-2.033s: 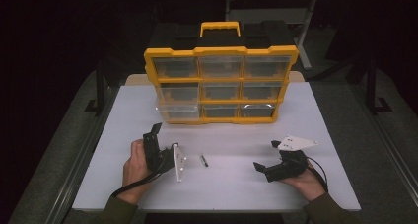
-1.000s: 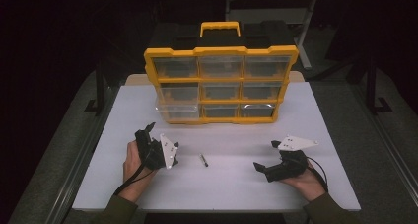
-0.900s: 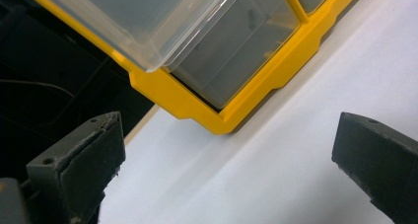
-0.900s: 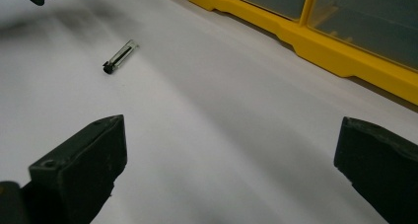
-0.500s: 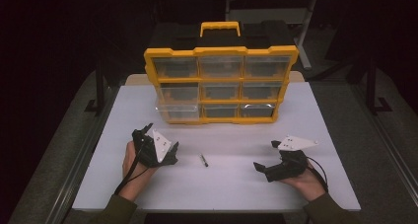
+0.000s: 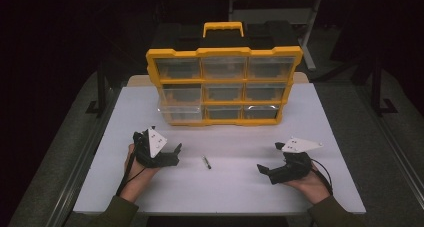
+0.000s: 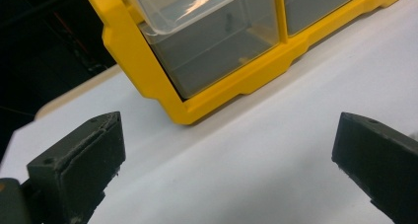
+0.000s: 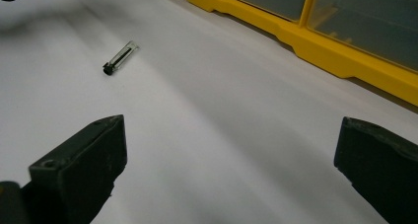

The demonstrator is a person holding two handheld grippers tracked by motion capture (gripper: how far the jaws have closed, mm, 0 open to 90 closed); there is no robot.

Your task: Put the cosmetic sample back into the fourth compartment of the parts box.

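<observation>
White tabletop carried a yellow drawer organizer at its far side in the high view; a small screw lay between the left gripper and the right gripper, both resting on the table. Left gripper view showed jaws spread, facing the organizer's part-open clear drawer. Right gripper view showed jaws spread, the screw lying ahead to the left.

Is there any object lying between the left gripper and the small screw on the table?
No, nothing visible does. The small screw lies alone on the white table, just to the right of the left gripper, whose jaws stand open, with bare table between them.
</observation>
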